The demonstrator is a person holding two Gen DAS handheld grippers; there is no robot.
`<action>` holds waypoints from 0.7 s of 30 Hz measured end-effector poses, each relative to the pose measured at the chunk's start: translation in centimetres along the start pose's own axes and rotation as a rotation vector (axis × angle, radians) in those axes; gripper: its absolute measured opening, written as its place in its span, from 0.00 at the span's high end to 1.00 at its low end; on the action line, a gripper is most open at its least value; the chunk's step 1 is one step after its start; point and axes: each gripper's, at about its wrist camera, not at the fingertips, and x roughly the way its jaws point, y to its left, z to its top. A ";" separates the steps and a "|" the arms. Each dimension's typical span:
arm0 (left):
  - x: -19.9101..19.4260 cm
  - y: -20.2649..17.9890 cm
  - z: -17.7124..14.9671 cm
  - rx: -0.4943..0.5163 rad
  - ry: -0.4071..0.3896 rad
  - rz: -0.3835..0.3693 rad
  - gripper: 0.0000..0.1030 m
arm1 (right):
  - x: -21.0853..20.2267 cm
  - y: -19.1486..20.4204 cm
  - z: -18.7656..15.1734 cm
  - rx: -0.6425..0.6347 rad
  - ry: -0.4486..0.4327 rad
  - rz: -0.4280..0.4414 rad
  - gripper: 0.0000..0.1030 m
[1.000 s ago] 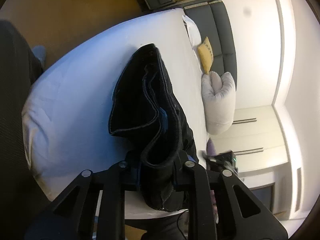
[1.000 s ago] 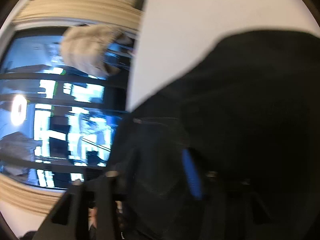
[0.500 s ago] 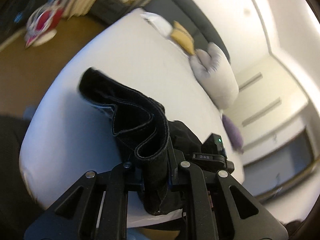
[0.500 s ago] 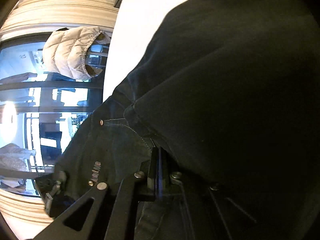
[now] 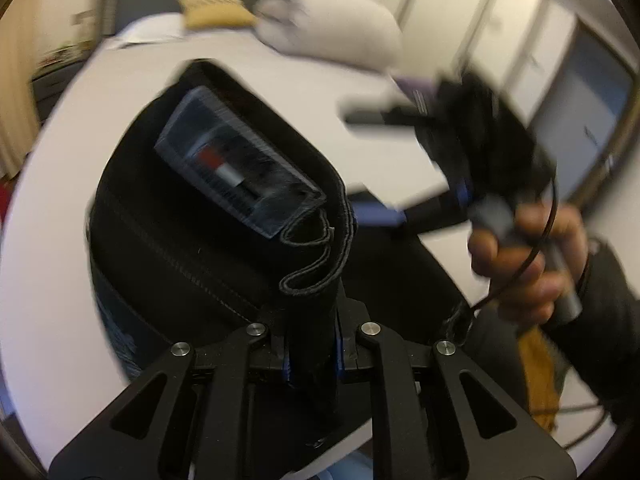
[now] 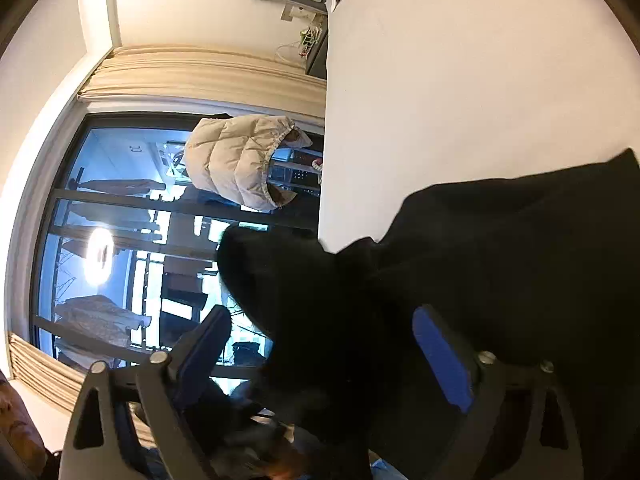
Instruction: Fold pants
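black pants [image 5: 208, 240] bunched up over the near edge of a white bed [image 5: 320, 92], lifted by the left gripper [image 5: 311, 354], which is clenched on a thick fold of the waistband. fabric is dark denim, heavy, with visible stitched seams and a rolled hem edge curling just above the fingers. a rectangular label patch [image 5: 240, 172] with a red and white mark faces up on the inside of the waist, blurred. the pants stand in a tall hump above the left gripper, rest of the cloth trailing down left and toward the near side. in the left wrist view the right gripper [image 5: 384, 216] is at right, held by the person's hand [image 5: 528, 256], blue pads showing, motion blurred. in the right wrist view the right gripper [image 6: 324, 356] has its jaws spread wide, released; pants [image 6: 480, 288] drape between and over the blue pads [image 6: 440, 360] but are not pinched. far side of the bed: grey pillow [image 5: 332, 36], yellow cushion [image 5: 216, 10]. beige puffer vest [image 6: 240, 160] hangs by the window [image 6: 104, 240] left of the bed.
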 end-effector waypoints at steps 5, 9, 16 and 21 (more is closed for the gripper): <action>3.5 -3.5 -1.0 0.117 0.085 -0.003 0.88 | 0.8 -2.4 -0.8 0.050 0.025 -0.066 0.07; 4.6 -5.7 -0.6 0.185 0.098 0.036 0.88 | 1.7 -3.5 -0.7 0.053 0.056 -0.144 0.42; 5.9 -9.1 -1.2 0.268 0.119 0.074 0.88 | 1.2 -3.0 0.4 0.011 0.055 -0.304 0.83; 6.6 -10.8 -1.6 0.318 0.112 0.068 0.88 | -0.4 -2.3 1.4 -0.040 0.045 -0.368 0.85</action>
